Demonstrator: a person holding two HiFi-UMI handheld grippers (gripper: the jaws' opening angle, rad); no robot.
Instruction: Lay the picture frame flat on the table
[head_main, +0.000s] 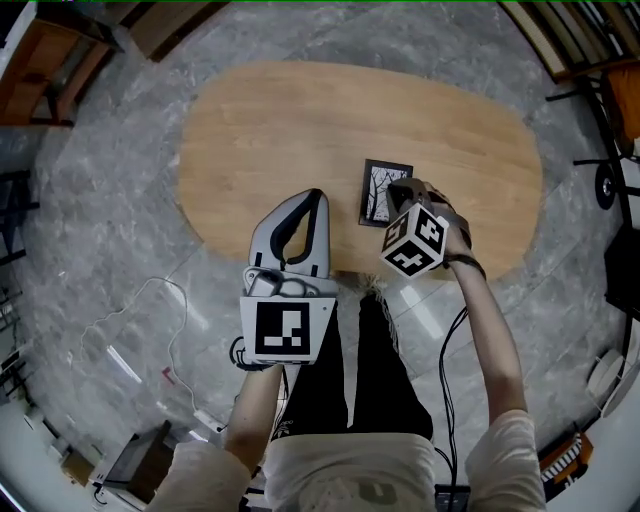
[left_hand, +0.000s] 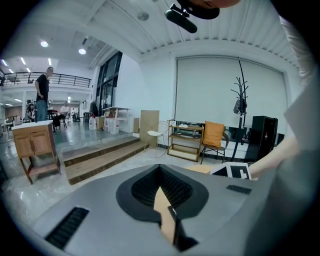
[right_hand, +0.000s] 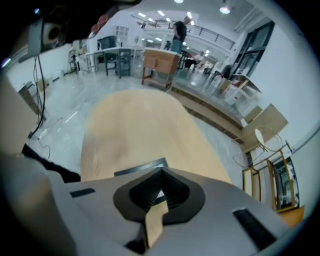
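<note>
Setting: large open-plan hall, office or studio type. Evidence: grey marble floor (head_main: 120, 250), oval wood table (head_main: 300, 120), wide steps (left_hand: 100, 155) to a raised level, railed mezzanine (left_hand: 70, 77), open shelf (left_hand: 186, 140), coat stand (left_hand: 241, 105), people (left_hand: 42, 92) in the background

Table (head_main: 290, 130): pale wood, faint grain. Picture frame (head_main: 384, 190): black border, white print with dark branching lines (tree-like). Floor (head_main: 110, 230): grey marble, lighter veins. Left gripper (head_main: 314, 196), right gripper (head_main: 399, 187): grey shells, black-and-white square markers.
</note>
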